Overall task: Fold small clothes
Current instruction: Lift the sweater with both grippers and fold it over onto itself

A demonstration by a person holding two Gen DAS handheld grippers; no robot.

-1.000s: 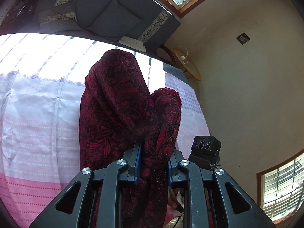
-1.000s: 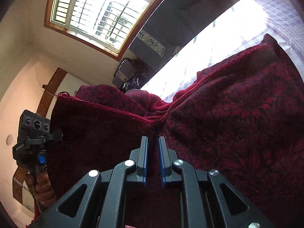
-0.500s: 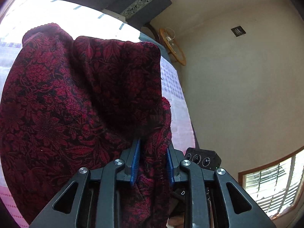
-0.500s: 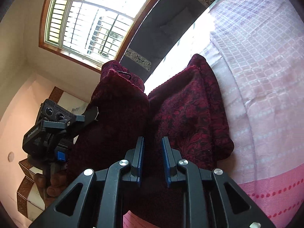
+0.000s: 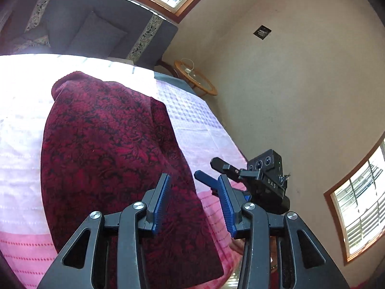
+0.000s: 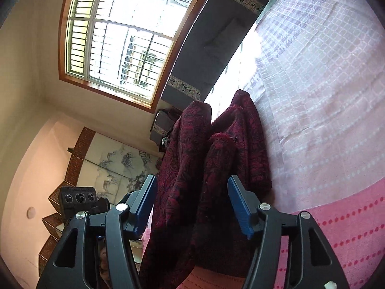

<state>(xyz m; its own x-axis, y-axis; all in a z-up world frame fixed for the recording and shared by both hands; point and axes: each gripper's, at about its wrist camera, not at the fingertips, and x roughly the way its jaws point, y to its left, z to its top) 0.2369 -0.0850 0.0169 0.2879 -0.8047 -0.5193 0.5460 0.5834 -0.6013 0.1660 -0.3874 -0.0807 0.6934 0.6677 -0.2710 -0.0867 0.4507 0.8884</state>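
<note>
A dark red flower-patterned cloth [image 5: 108,159] lies folded in a long strip on the bed cover [image 5: 199,130]. My left gripper [image 5: 195,192] hovers over the strip's near right edge. Its jaws are opening and the blue pads touch nothing. My right gripper [image 5: 204,167] is just beyond it to the right, over the pink band. In the right wrist view the cloth [image 6: 199,168] bunches up in loose folds between the right gripper's [image 6: 192,192] jaws. Those jaws are opening wide and the pads stand clear of the fabric.
The bed cover [image 6: 324,96] is lilac-checked with a pink dotted band near me. A grey sofa with cushions [image 5: 96,31] runs along the far side. A round wooden side table [image 5: 195,77] stands in the corner. The left gripper's black body [image 6: 77,198] shows at lower left.
Both grippers were shut on the lifted cloth. They carried it over, lowered it and opened. The cloth now rests folded on the bed, free of both.
</note>
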